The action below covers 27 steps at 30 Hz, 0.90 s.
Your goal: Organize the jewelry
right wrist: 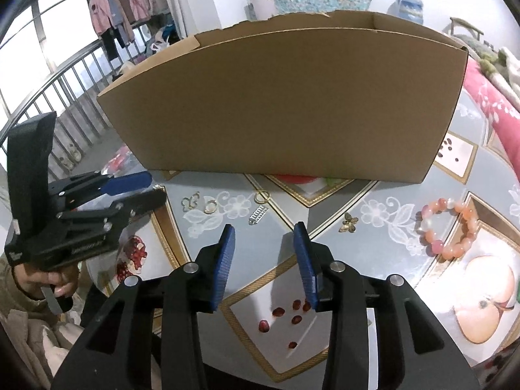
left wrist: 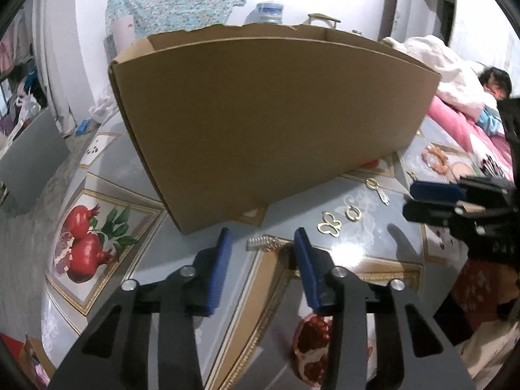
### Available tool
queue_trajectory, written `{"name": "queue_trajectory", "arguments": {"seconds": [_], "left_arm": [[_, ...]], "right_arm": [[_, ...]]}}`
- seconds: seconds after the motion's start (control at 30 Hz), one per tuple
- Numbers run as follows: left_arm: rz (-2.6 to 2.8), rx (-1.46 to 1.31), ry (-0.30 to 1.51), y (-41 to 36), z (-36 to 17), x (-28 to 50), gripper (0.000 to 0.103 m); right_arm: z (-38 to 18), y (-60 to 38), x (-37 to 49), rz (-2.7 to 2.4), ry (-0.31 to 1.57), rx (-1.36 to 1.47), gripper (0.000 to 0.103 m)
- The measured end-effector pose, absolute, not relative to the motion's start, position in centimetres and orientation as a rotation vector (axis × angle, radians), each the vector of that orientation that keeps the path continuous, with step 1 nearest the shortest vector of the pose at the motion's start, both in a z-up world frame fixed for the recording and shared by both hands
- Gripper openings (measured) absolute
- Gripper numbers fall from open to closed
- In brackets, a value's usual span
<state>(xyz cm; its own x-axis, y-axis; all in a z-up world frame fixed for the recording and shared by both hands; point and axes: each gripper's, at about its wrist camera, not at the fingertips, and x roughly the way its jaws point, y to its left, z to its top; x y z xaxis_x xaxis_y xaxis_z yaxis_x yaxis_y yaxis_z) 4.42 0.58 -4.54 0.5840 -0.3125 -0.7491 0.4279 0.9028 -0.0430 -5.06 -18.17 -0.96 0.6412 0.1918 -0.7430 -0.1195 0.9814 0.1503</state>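
Both tongs are pointing steeply downward. The left tongs (left wrist: 263, 237) are standing part-open, gripping nothing. The right tongs (right wrist: 264, 232), lower centre, are gaping likewise. A hand (right wrist: 57, 281) is squeezing the left handle at lower left.

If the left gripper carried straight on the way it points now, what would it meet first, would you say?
Probably the small silver chain piece lying on the tablecloth just ahead of the left gripper; the cardboard box stands beyond it.
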Motion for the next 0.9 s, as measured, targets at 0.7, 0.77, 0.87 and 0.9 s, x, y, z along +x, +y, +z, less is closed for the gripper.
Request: {"name": "queue_trajectory", "arguments": {"seconds": [0.7, 0.77, 0.87, 0.9], "left_arm": [[-0.418, 0.177, 0.864, 0.0, -4.4, 4.7, 0.011], [-0.424, 0.172, 0.858, -0.1, -4.5, 4.7, 0.008], [-0.43, 0.17, 0.852, -0.1, -4.6, 4.6, 0.006], [-0.432, 0.171, 0.849, -0.1, -4.6, 4.4, 0.005]], "right_arm": [[-0.7, -19.6, -5.8, 0.175, 0.834, 0.121, 0.036], [-0.7, -19.6, -5.8, 0.174, 0.835, 0.12, 0.036], [-0.7, -19.6, -5.8, 0.173, 0.835, 0.117, 0.036], [-0.7, -19.6, -5.9, 0.172, 0.836, 0.116, 0.036]]}}
